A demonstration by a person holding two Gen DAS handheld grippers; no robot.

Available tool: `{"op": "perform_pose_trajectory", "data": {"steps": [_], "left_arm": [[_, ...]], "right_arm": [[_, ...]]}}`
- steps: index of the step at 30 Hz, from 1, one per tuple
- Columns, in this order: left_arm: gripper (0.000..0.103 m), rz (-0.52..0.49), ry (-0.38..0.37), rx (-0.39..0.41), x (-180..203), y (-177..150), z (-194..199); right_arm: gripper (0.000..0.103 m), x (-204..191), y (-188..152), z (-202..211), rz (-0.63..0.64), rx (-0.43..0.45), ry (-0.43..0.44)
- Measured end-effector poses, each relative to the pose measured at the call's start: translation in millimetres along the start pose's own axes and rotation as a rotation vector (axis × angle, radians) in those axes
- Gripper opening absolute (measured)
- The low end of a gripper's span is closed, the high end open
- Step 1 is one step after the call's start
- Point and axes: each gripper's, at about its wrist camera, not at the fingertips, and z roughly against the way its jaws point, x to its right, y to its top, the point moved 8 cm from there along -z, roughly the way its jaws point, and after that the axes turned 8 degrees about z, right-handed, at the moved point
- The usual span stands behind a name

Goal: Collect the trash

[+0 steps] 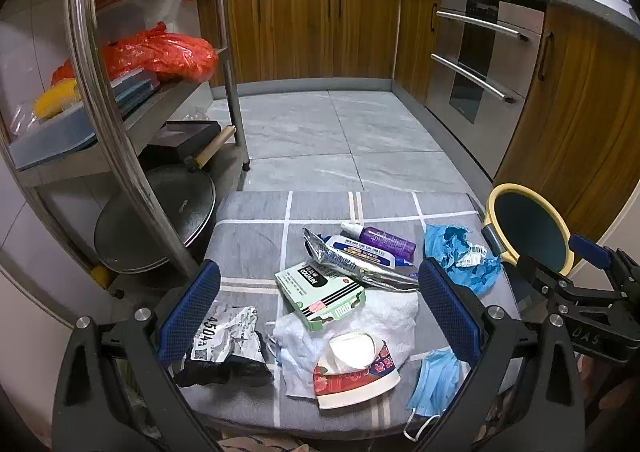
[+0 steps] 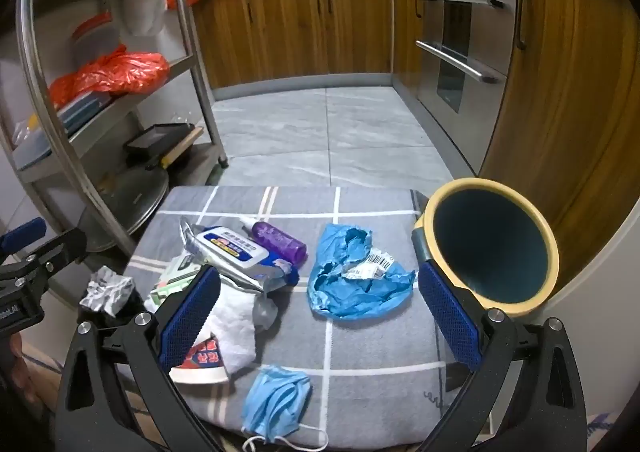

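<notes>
Trash lies on a grey checked cloth (image 1: 248,236): a green box (image 1: 318,294), a silver wipes pack (image 1: 360,258), a purple bottle (image 1: 384,240), white tissue (image 1: 384,316), a crushed paper cup (image 1: 356,368), a crumpled receipt on black plastic (image 1: 224,344), a blue bag (image 2: 356,284) and a blue face mask (image 2: 278,404). A yellow-rimmed bin (image 2: 492,244) stands at the cloth's right edge. My left gripper (image 1: 318,316) hovers open over the box and tissue. My right gripper (image 2: 318,316) hovers open above the blue bag and mask, holding nothing.
A steel shelf rack (image 1: 100,92) with red bags, boxes and a dark pan lid (image 1: 160,220) stands on the left. Wooden cabinets (image 1: 312,28) and a steel oven (image 1: 480,64) line the back and right. Grey floor tiles (image 1: 332,136) lie beyond the cloth.
</notes>
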Motion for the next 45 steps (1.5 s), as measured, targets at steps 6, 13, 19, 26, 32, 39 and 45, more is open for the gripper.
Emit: {"op": "perform_pose_trajectory", "data": {"steps": [6,13,19,26,32,39,45], "left_arm": [[0.098,-0.014,-0.013,0.069,3,7,10],[0.098,-0.027,-0.064,0.155,15,10,30],[0.098,-0.027,-0.097,0.216,19,12,45],[0.098,-0.026,-0.091,0.231,17,11,48],[0.098,-0.028,-0.086,0.228,15,10,48],[0.098,-0.03,-0.085,0.227,15,10,48],[0.098,-0.033,-0.085,0.226,15,9,48]], "right_arm": [[0.098,3,3,3,0.005,0.02,-0.02],[0.098,10,12,17,0.0,0.093,-0.059],[0.098,14,26,39,-0.002,0.208,-0.074],[0.098,12,30,47,0.008,0.235,-0.078],[0.098,12,29,46,0.0,0.223,-0.079],[0.098,14,29,46,-0.001,0.224,-0.081],[0.098,14,28,46,0.0,0.222,-0.08]]}}
